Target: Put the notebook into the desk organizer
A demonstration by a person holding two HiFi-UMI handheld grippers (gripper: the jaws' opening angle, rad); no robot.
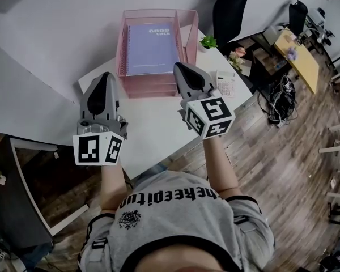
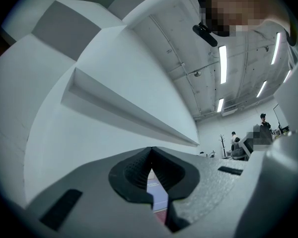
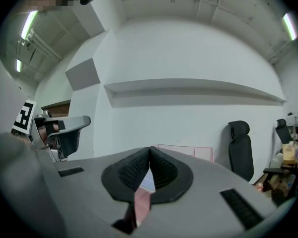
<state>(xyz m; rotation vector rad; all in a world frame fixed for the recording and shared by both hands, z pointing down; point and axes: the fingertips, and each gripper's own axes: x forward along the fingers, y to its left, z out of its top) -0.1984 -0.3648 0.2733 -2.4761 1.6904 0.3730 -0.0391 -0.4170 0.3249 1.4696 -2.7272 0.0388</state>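
White table (image 1: pixel 153 130) before me, bearing a pink organizer (image 1: pixel 188 27) at its far edge, a small green plant (image 1: pixel 208 41) just beside it, and a white keypad device (image 1: pixel 225 83) near my right.

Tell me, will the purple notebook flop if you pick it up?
Probably a little: the notebook looks thin and wide, so gripping one edge may let it sag. It lies flat in the pink desk organizer, so it shouldn't roll. Its smooth-looking cover might slip.
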